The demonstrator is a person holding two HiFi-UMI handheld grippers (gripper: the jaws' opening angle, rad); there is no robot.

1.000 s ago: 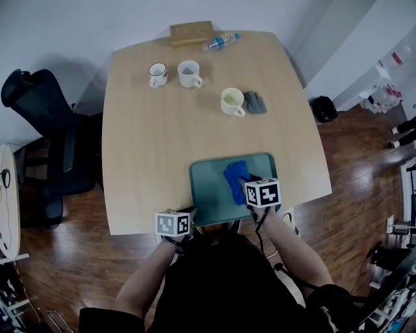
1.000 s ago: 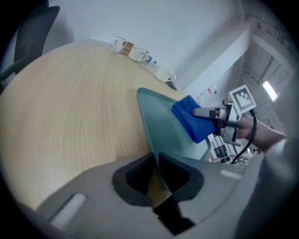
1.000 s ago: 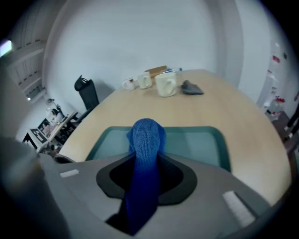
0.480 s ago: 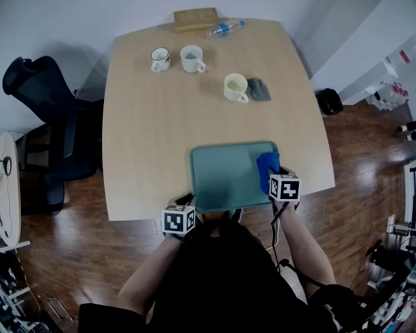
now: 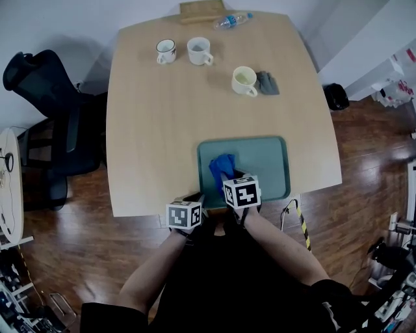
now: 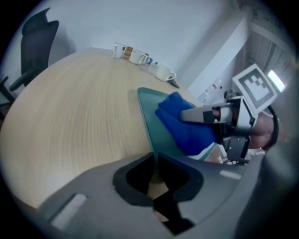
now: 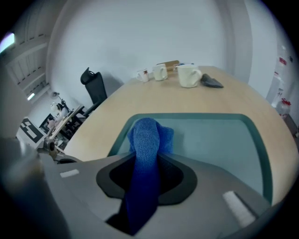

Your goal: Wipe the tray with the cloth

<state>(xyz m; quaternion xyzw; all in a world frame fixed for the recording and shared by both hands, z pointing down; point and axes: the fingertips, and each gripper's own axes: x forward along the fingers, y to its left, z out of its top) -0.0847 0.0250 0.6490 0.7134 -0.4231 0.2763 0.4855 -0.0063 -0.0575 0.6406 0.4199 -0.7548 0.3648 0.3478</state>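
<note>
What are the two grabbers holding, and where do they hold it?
The right gripper pinches the blue cloth by one bunched end. The left gripper, its jaws just closing, clamps the tray by its near left rim.

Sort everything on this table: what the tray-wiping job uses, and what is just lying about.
In use: blue knitted cloth, teal rectangular plastic tray.

Lying about: dark-rimmed white ceramic mug, plain white ceramic mug, cream ceramic mug, crumpled grey rag, clear plastic water bottle, flat wooden board.

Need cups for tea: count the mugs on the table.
3. A patterned mug and a white mug side by side near the far edge; a cream mug nearer, beside the grey cloth. None seems hidden.
</note>
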